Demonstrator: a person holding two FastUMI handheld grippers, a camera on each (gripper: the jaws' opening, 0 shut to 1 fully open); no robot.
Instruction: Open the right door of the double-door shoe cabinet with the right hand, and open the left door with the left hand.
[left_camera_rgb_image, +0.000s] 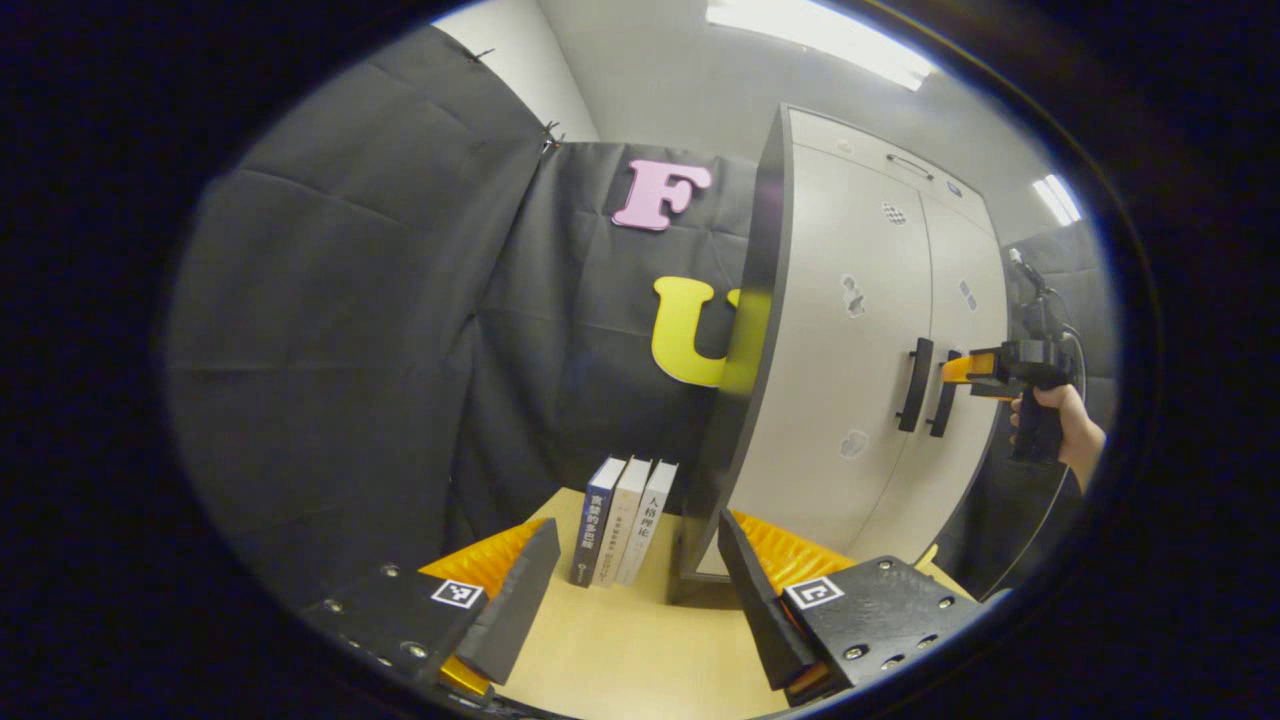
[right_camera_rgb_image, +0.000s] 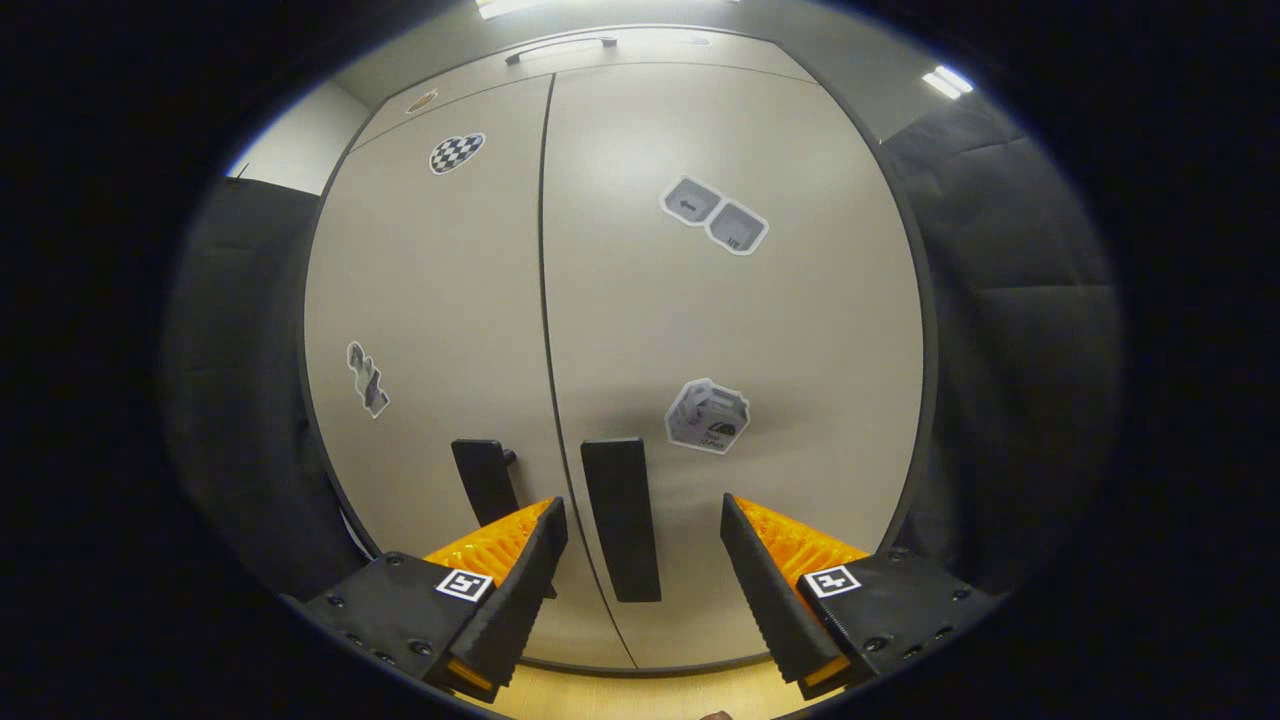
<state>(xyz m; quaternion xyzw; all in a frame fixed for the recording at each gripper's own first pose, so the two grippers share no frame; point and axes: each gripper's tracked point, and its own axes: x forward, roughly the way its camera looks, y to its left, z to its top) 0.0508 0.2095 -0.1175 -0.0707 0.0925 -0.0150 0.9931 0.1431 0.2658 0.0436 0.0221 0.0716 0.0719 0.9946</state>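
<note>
The pale double-door shoe cabinet (right_camera_rgb_image: 640, 300) fills the right gripper view, both doors shut. The right door's dark handle (right_camera_rgb_image: 620, 520) stands upright between the fingers of my right gripper (right_camera_rgb_image: 640, 560), which is open and not pressing on it. The left door's handle (right_camera_rgb_image: 485, 480) is just left of it. In the left gripper view the cabinet (left_camera_rgb_image: 850, 330) is seen at an angle from its left side, with both handles (left_camera_rgb_image: 915, 385) side by side. The right gripper (left_camera_rgb_image: 955, 368), held by a hand (left_camera_rgb_image: 1075, 430), has its tips at the right handle. My left gripper (left_camera_rgb_image: 640, 600) is open, well short of the cabinet.
The cabinet stands on a light wooden table (left_camera_rgb_image: 620, 650). Three upright books (left_camera_rgb_image: 622, 520) lean against its dark left side panel (left_camera_rgb_image: 740, 350). Black cloth walls close the booth on the left and behind. Stickers dot both doors.
</note>
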